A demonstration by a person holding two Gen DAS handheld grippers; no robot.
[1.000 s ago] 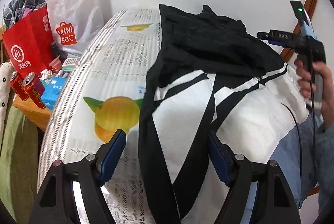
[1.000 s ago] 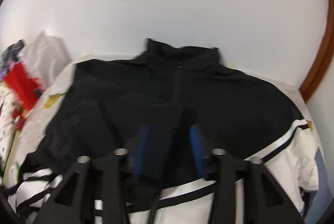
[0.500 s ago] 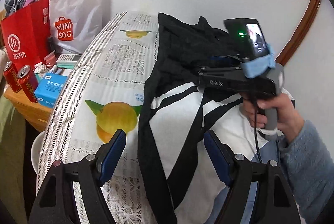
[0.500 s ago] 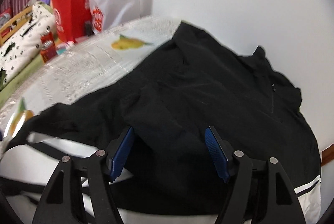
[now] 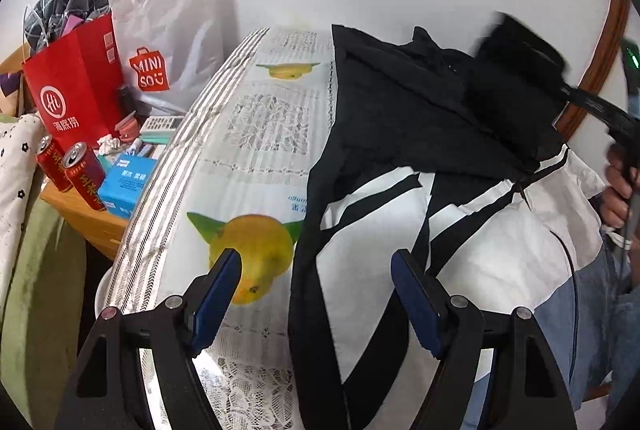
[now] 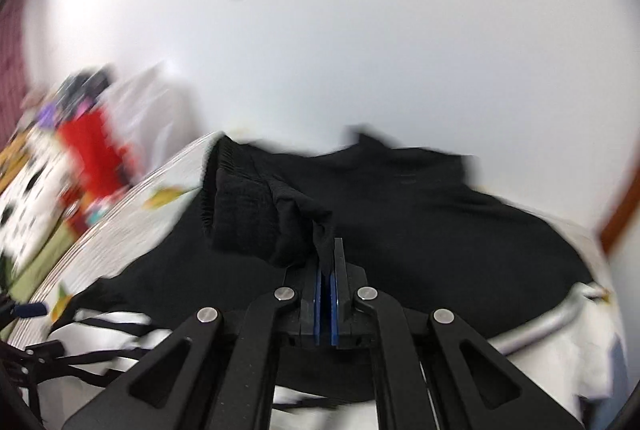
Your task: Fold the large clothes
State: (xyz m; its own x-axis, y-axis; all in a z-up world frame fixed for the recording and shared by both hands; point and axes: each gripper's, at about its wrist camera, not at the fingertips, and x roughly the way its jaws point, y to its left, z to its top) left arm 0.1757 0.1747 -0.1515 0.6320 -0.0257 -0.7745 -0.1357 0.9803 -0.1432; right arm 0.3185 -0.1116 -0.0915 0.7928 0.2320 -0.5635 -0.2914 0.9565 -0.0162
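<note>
one black-and-white jacket [image 5: 400,149], two red cans [image 5: 70,169], two shopping bags [image 5: 80,85]

Pretty sure I'm working in someone's home: desk with a lemon-print tablecloth [image 5: 256,157], red shopping bag [image 5: 76,89], Miniso bag [image 5: 168,41], soda cans [image 5: 80,173] and a remote [image 5: 162,123] crammed alongside.

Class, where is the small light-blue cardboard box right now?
In the left wrist view, the small light-blue cardboard box sits at the left on the wooden side table, between two red drink cans and the fruit-print tablecloth.
</note>
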